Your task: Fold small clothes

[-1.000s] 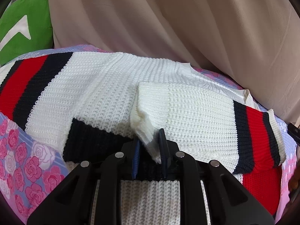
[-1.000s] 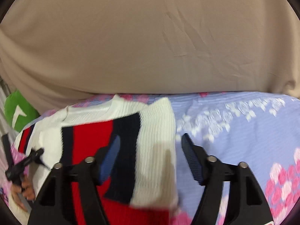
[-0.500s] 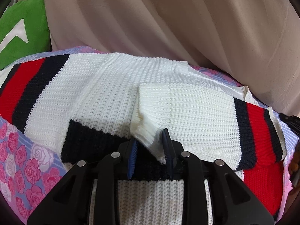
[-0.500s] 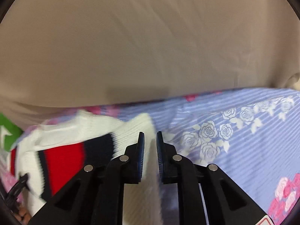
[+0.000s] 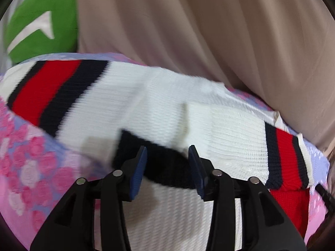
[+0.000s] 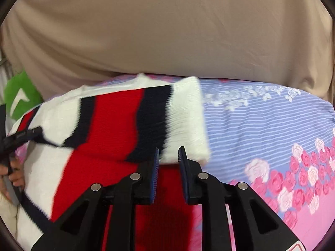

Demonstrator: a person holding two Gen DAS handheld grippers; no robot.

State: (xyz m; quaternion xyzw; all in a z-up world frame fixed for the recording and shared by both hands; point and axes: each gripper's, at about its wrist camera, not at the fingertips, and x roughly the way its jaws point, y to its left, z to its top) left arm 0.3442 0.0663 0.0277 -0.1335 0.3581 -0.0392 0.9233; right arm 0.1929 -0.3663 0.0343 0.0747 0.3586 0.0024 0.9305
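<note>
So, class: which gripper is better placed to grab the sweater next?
Right. The right gripper sits at the sweater's folded edge; the left gripper hovers over its flat middle.

Green cushion (image 5: 41, 23) with white arrow, beige curtain (image 6: 167, 31) behind; rose-patterned blue-and-pink bedsheet (image 6: 272, 125)

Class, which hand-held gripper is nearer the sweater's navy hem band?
Left. The left hand-held gripper hovers open directly over the navy hem band; the right hand-held gripper sits at the folded sleeve's white cuff.
</note>
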